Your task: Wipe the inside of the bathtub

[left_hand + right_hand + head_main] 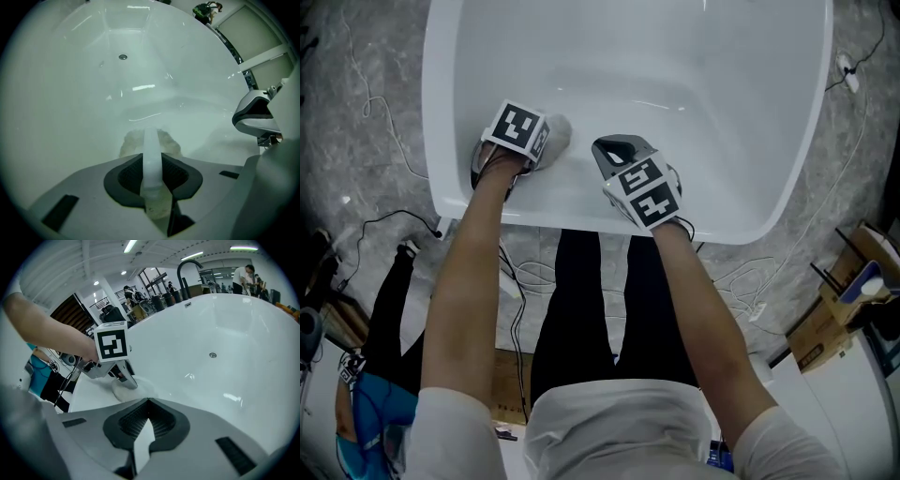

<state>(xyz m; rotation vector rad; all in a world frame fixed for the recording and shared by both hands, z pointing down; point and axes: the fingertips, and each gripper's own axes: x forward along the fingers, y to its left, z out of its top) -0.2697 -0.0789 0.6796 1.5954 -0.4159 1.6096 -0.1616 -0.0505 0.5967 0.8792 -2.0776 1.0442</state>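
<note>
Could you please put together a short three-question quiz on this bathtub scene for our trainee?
1. True or false: the right gripper holds the cloth.
2. Which gripper holds the cloth against the inside of the bathtub? A: left. B: right.
3. Fill in: the right gripper's jaws are ____, with nothing between them.
Key: 1 false; 2 A, the left gripper; 3 shut.

We look steeply down from the head; both gripper views sit close inside the glossy white bathtub [722, 122], sharing its twelve-o'clock wall.
</note>
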